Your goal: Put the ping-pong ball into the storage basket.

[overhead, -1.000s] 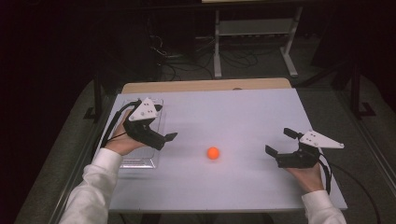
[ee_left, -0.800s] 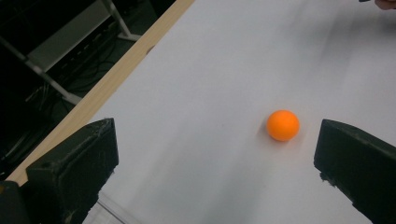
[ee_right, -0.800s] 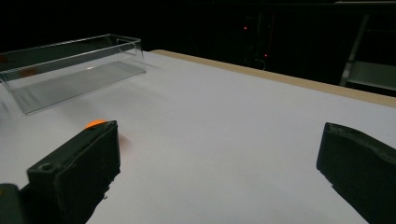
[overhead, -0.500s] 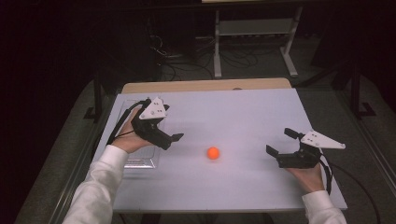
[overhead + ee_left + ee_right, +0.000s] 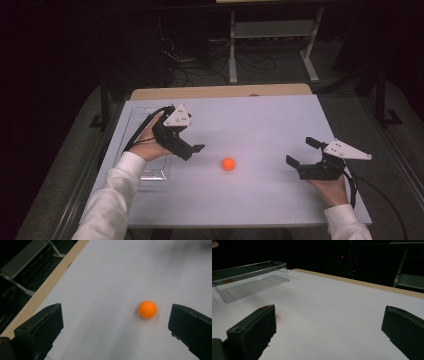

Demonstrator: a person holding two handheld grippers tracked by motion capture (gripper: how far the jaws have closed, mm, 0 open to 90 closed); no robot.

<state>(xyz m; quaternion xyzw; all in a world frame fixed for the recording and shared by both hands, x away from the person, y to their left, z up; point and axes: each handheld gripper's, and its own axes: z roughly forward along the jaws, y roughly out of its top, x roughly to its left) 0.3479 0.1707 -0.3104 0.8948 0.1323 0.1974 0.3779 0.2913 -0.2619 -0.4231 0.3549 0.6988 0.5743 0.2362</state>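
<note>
From the high view we see a white desk (image 5: 260, 120) with a strip of bare wood along its far edge, and a small orange ball (image 5: 228, 163) lying on the open surface a little nearer the person than the middle, between the two grippers and touching neither. The left gripper (image 5: 192, 149) is held above the desk's left part in the person's left hand (image 5: 150, 145), tilted down and toward the ball, with its cable looping back over the wrist and a white sleeve (image 5: 112, 200) trailing to the bottom edge. We find its jaws apart: in the left gripper view the two black jaws stand wide at the lower corners, and the ball (image 5: 147, 309) sits on the white surface between them, closer to the jaw at the right of that view and clear of both. A clear plastic tray (image 5: 145, 150) lies along the left side of the desk, partly under the left hand. The right gripper (image 5: 302, 152) rests low near the desk's right edge in the right hand (image 5: 330, 187), pointing leftward toward the ball but well apart from it. Its jaws are also apart and hold nothing; in the right gripper view we look between them across the bare desk to the clear tray (image 5: 249, 278) at the far left.
</note>
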